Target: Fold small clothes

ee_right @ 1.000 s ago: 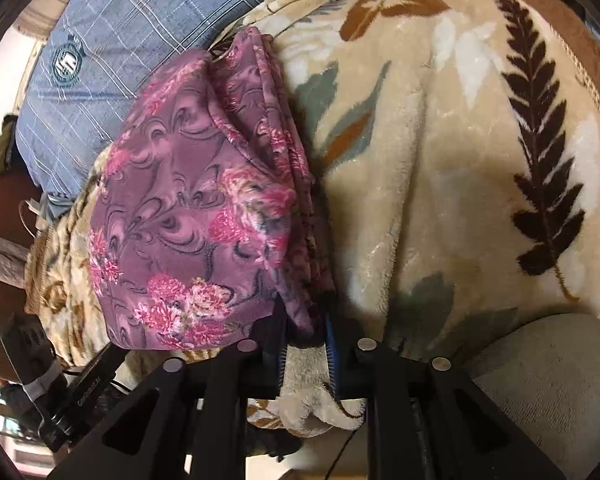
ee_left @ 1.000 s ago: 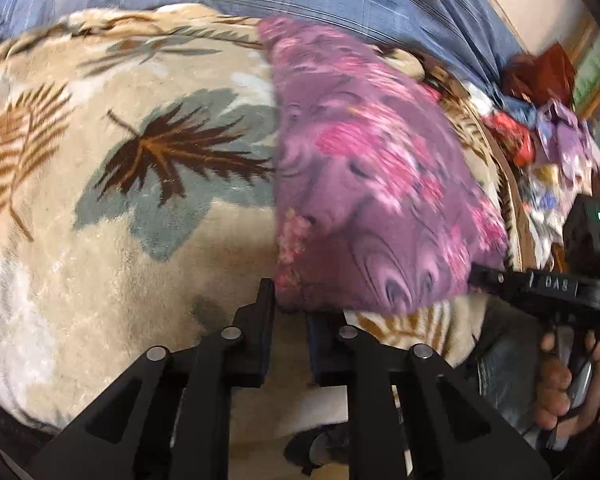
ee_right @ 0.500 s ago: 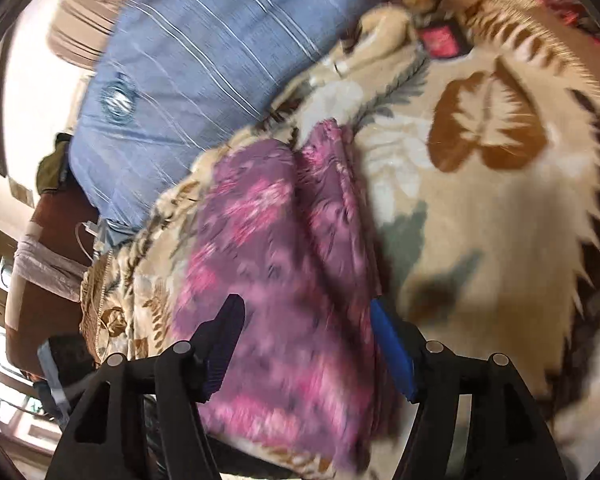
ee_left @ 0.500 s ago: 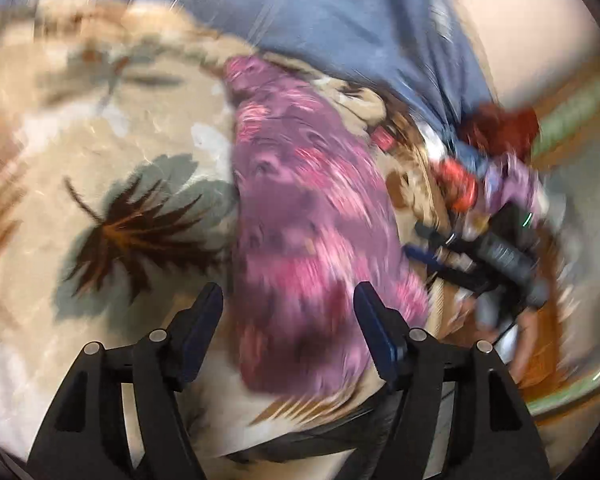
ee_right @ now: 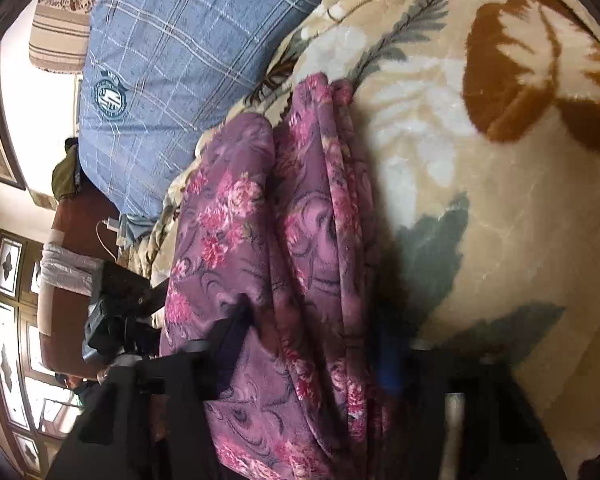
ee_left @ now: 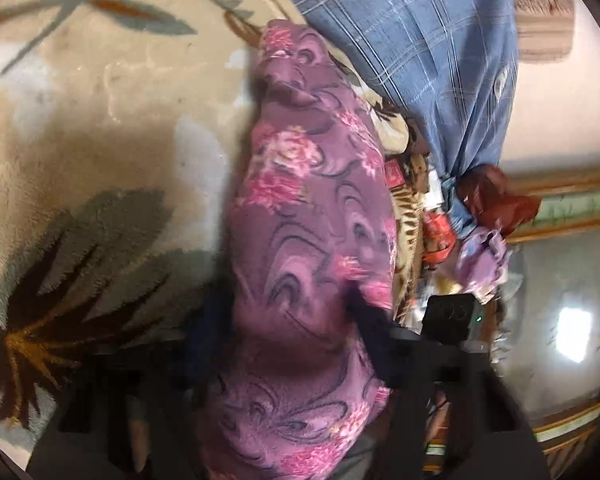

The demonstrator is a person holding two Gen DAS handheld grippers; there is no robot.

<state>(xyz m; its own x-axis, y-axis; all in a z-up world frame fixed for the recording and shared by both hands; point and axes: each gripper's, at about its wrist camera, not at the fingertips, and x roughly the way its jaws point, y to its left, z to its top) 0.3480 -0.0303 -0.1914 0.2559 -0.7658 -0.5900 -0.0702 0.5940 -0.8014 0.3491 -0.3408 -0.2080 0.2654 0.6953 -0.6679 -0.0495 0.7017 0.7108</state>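
A purple floral garment (ee_left: 312, 208) lies folded in a long strip on a beige leaf-print blanket (ee_left: 100, 100). My left gripper (ee_left: 288, 332) straddles its near end. Its blurred jaws are closing, and the cloth bunches between them. In the right wrist view the same garment (ee_right: 236, 208) fills the gap of my right gripper (ee_right: 308, 348). These jaws are closing too, with the left finger (ee_right: 228, 332) sunk into the cloth and the blue pad (ee_right: 388, 360) at its right edge. Each gripper grips one side of that end.
A blue checked pillow (ee_left: 420, 40) (ee_right: 172, 60) lies beyond the garment's far end. Red cloth (ee_left: 496, 196) and lilac cloth (ee_left: 484, 264) are heaped past the bed's edge. The blanket (ee_right: 480, 200) stretches wide to the right. A brown headboard (ee_right: 72, 232) stands at the left.
Both grippers let go of the garment's near edge, opened wide and moved forward over the folded strip. Their jaws now close around it, and the left view has rolled.
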